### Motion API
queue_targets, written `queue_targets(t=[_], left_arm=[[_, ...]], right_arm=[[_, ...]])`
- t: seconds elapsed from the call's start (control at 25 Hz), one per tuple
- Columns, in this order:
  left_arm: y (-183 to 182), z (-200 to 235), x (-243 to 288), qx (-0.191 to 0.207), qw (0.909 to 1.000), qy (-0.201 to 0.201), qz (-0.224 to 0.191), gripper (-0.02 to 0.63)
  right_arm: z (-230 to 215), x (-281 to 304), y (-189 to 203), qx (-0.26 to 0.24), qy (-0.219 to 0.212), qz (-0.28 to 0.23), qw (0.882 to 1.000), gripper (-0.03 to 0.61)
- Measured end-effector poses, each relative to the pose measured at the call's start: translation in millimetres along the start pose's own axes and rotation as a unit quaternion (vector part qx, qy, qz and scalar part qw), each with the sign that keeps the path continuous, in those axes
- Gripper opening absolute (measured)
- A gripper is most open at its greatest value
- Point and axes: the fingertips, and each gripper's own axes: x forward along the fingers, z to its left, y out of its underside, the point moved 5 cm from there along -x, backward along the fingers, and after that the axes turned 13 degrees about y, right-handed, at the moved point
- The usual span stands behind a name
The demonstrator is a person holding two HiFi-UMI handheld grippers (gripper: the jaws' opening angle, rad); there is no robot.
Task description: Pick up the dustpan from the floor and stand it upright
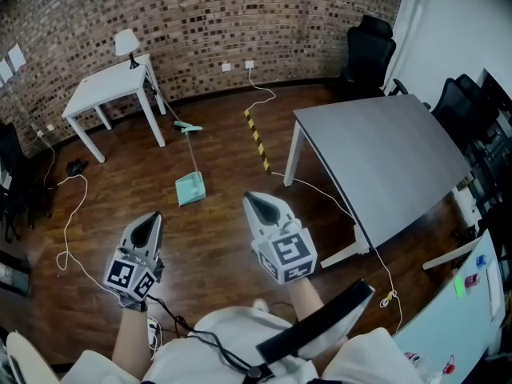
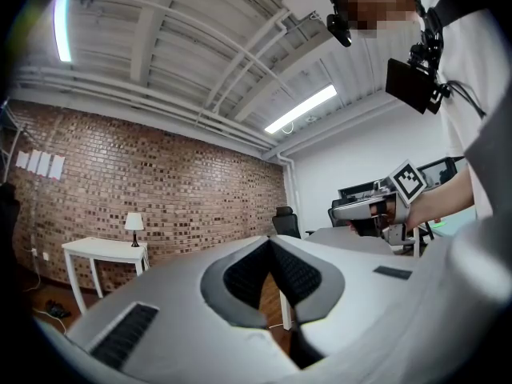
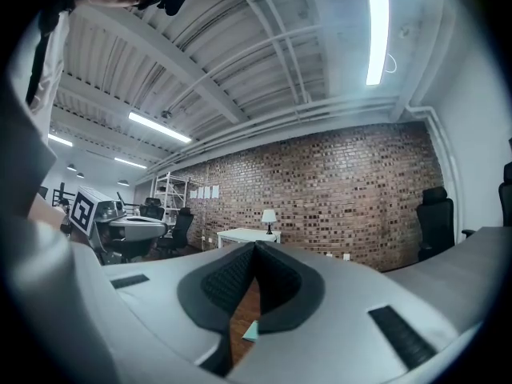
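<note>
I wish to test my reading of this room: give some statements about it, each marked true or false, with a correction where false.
The dustpan lies on the floor, untouched. True.
The left tongs grip the dustpan's handle. False: they are shut on nothing.
A lamp stands on the white table. True.
The right tongs are wide open. False: they are shut and empty.
The dustpan lies under the grey table. False: it lies on open floor between the two tables.
</note>
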Motion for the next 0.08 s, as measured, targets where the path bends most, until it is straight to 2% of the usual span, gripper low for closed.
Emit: queue_targets(t=[0.08], left_arm=[[0.4, 1.7, -2.5, -0.001, 1.0, -0.001, 0.0, 0.009]], right_arm=[[2.7, -0.2, -0.6, -0.001, -0.001, 0.0, 1.0, -0.017]])
